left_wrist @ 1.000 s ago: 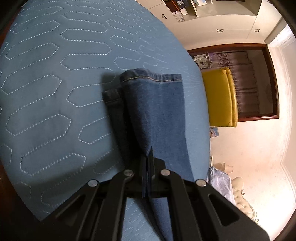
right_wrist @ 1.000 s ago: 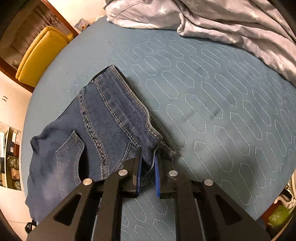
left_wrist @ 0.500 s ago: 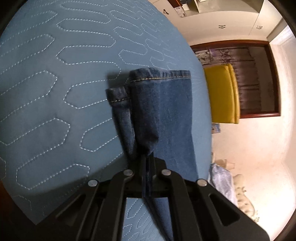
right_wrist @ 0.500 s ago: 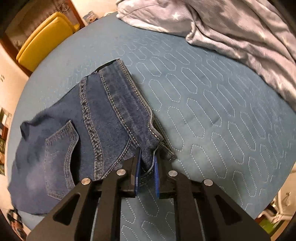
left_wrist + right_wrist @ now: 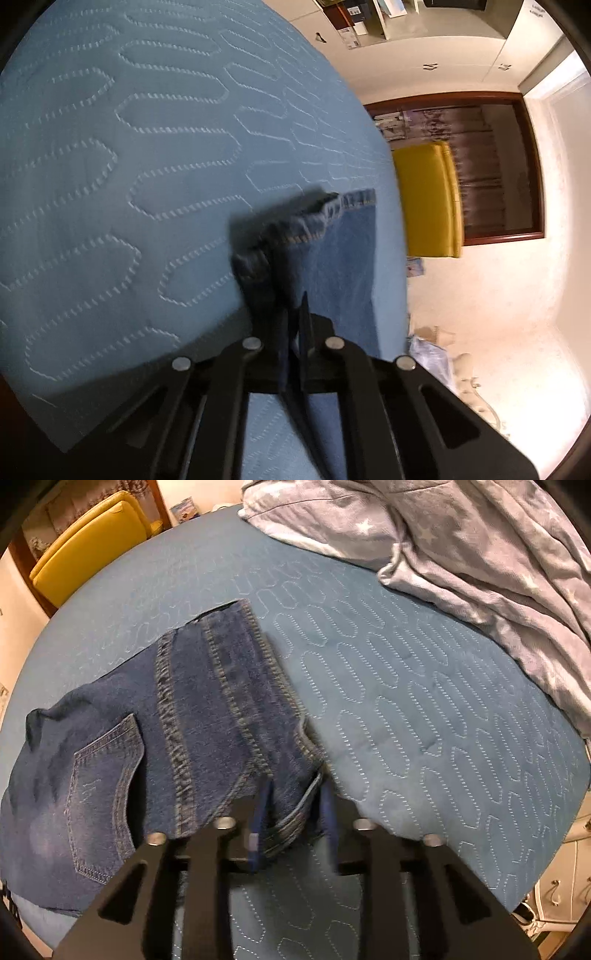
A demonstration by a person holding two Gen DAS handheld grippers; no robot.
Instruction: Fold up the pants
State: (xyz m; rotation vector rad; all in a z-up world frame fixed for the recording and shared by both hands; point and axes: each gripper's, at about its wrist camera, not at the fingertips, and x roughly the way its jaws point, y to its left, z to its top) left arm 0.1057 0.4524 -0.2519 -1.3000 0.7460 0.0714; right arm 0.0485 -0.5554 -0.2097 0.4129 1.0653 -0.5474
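Dark blue jeans lie seat-up on the blue quilted bedcover, back pocket to the left. My right gripper stands open over the waistband corner, blue pads either side of the denim and apart from it. In the left wrist view the hem end of a pant leg is lifted and bunched above the bedcover. My left gripper is shut on that leg just behind the hem.
A grey star-print blanket is heaped at the far right of the bed. A yellow chair stands past the bed's edge, before a dark wooden doorway. The bed edge runs close to the jeans on the left.
My right gripper's fingers have spread apart, letting go of the waistband. The left gripper has carried the leg hem forward across the bed, hem now more bunched.
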